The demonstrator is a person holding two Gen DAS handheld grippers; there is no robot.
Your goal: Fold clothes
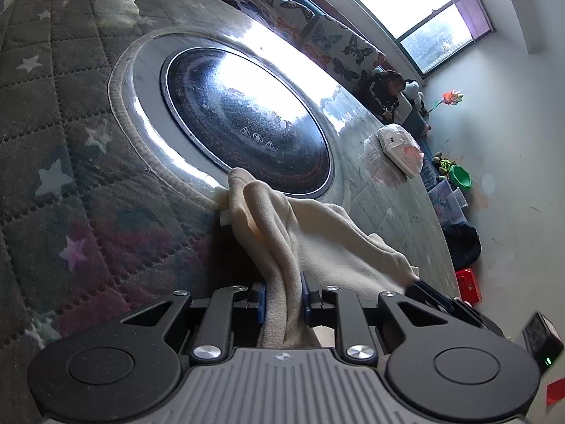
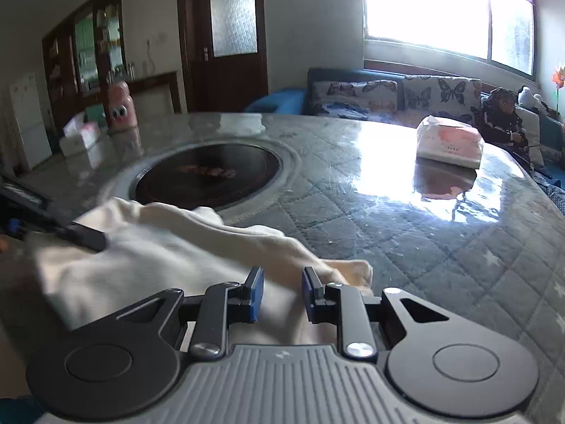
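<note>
- Pinching a thick bunched fold of the cream garment (image 1: pixel 310 233), the left gripper (image 1: pixel 282 300) is clamping down with both blue pads pressing into the fabric, so that side is looking like a solid hold.
- The right gripper (image 2: pixel 282 293) is sitting over another edge of the same cloth with fabric running between its pads, and it's looking like it's gripping a thinner layer there, though I can't quite tell how firmly.
- The garment is draping limp between the two, lying on the quilted star-print cover of the table (image 2: pixel 406 219), right beside the round black hotplate (image 1: pixel 247 120) set into the middle.
- Handling-wise it's reading as soft, fleecy and light, so it's going to sag and crease wherever it isn't supported.
- I'd be grabbing at corners or hems, not mid-panel, since bunched grips are making lumpy folds.
- The glossy cover is probably letting it slide easily.
- A tissue pack (image 2: pixel 450 141) is sitting well apart.
</note>
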